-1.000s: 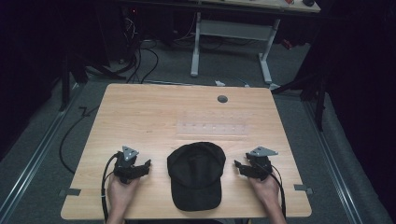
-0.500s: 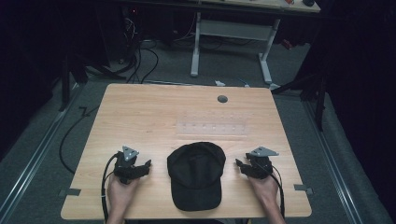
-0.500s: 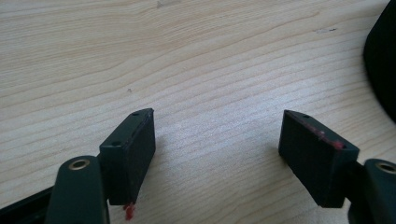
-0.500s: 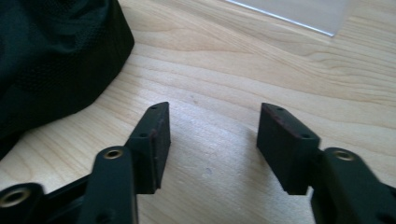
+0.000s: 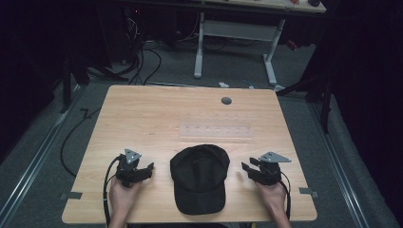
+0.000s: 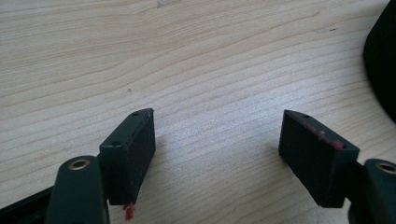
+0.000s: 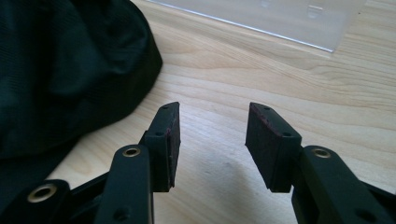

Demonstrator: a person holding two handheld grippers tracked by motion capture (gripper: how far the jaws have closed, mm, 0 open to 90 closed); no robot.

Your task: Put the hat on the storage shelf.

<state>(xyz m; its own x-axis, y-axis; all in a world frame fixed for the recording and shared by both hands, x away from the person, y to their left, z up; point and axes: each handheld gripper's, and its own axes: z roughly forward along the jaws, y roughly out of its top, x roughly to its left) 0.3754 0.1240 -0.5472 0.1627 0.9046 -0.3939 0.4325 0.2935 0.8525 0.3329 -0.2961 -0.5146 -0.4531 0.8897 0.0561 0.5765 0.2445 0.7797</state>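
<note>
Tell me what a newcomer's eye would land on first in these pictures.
The black cap lies flat near the front middle of the wooden table, dark against the pale wood. The left claw and right claw flank it, one on each side, both open and holding nothing; the right one's jaws have just been closing. Behind the cap lies a clear plastic strip.

High view overhead, gripper views tabletop-close

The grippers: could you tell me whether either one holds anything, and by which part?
Nothing is held. The left gripper and right gripper stand open over bare table, either side of the cap.
</note>
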